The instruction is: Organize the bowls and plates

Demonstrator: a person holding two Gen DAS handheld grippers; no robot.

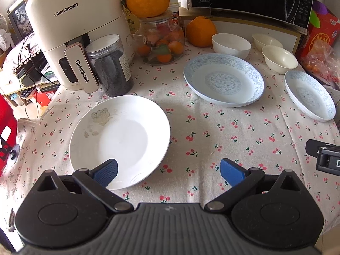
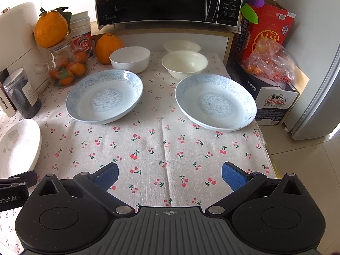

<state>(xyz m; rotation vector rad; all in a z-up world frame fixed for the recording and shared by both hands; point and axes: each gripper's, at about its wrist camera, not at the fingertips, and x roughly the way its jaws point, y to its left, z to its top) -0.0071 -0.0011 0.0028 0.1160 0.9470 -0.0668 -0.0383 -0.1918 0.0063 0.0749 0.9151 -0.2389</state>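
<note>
A white plate [image 1: 120, 141] lies near the table's left front; it also shows in the right wrist view [image 2: 18, 146]. Two blue-patterned plates lie apart: the left plate [image 2: 104, 96] [image 1: 224, 79] and the right plate [image 2: 215, 102] [image 1: 309, 94]. Behind them stand a white bowl [image 2: 130, 59] [image 1: 231, 45] and two cream bowls, one nearer [image 2: 184, 63] [image 1: 278, 59], one farther [image 2: 181, 46] [image 1: 266, 40]. My left gripper [image 1: 168, 172] is open and empty, its left finger over the white plate's near rim. My right gripper [image 2: 170, 175] is open and empty above the cloth.
An air fryer [image 1: 78, 31], a dark-filled jar [image 1: 110, 65] and a glass jar of oranges [image 1: 161, 42] stand at the back left. A microwave [image 2: 167, 0] sits on a shelf behind. Boxes [image 2: 274, 97] and a fruit bag [image 2: 267, 61] stand right. The table edge [image 2: 268, 148] drops to floor.
</note>
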